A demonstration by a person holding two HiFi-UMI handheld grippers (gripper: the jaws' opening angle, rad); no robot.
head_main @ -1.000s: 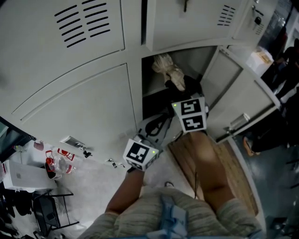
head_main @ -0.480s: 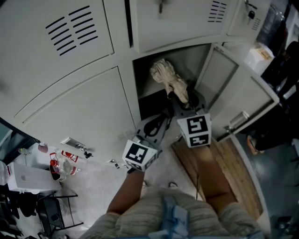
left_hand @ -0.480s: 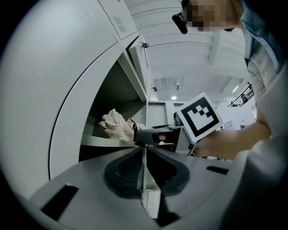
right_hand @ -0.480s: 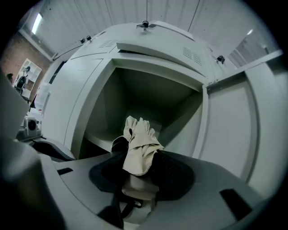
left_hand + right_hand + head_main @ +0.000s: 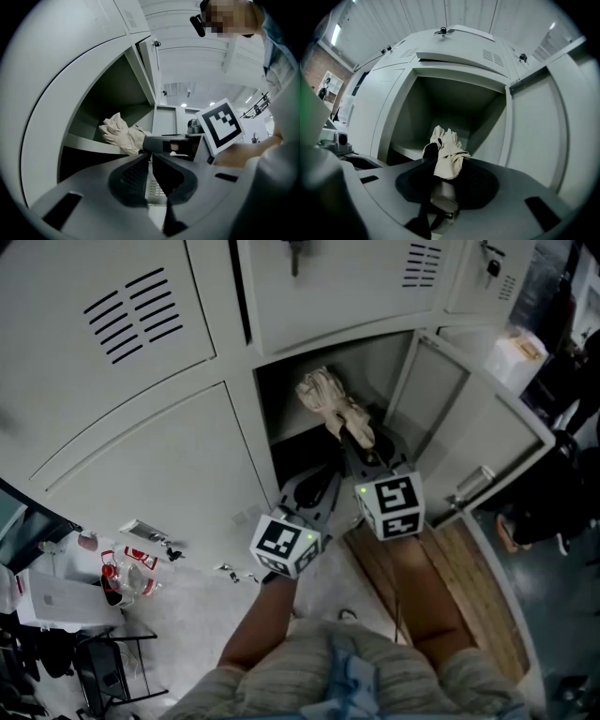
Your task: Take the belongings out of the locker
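Note:
A cream pair of work gloves hangs at the mouth of the open locker compartment. My right gripper is shut on the gloves' cuffs, and in the right gripper view the gloves droop over the pinched jaws in front of the locker shelf. My left gripper is just below and left of it, outside the locker, shut with nothing in it. The left gripper view shows its closed jaws, with the gloves and the right gripper beyond them.
The locker door stands swung open to the right. A wooden board lies on the floor below it. Bottles and a white box sit at the lower left, by a black rack.
The right gripper has drawn back from the compartment toward me with the gloves in it. The left gripper has barely moved.

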